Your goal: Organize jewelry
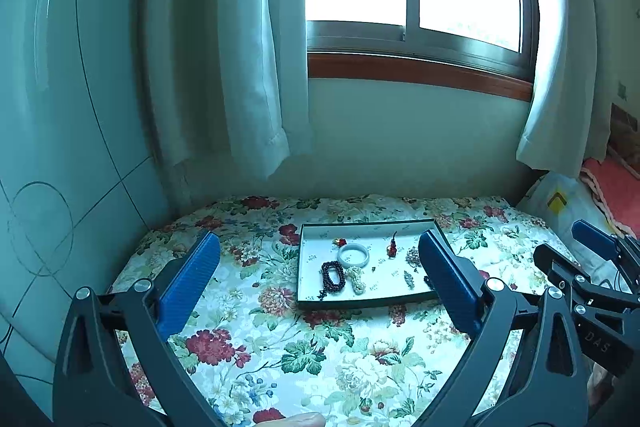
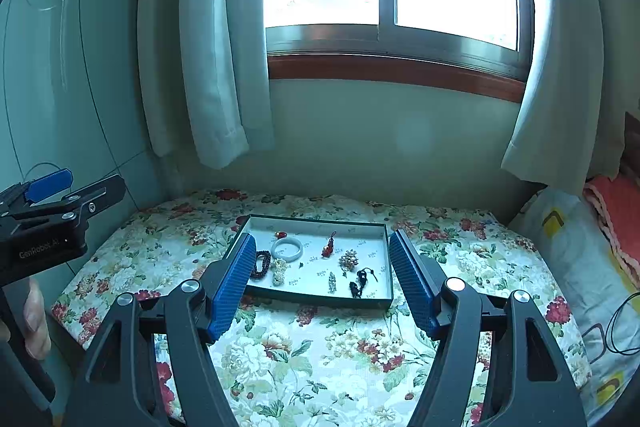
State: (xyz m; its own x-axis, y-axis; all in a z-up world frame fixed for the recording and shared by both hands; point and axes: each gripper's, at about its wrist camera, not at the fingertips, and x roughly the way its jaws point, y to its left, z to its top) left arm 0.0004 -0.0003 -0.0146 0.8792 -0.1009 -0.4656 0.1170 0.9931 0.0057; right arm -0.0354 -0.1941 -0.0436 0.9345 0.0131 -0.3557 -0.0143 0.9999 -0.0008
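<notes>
Tray with bangle and beads is seen mid-frame; left gripper and right gripper fingers are spread wide, nothing held.

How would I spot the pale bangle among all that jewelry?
Find the shallow dark-rimmed tray on the floral bedspread below the window. The bangle lies in its far left part, just beyond the dark red bead bracelet. It is the only smooth, whitish, solid ring; everything else is beaded or dangly.
</notes>
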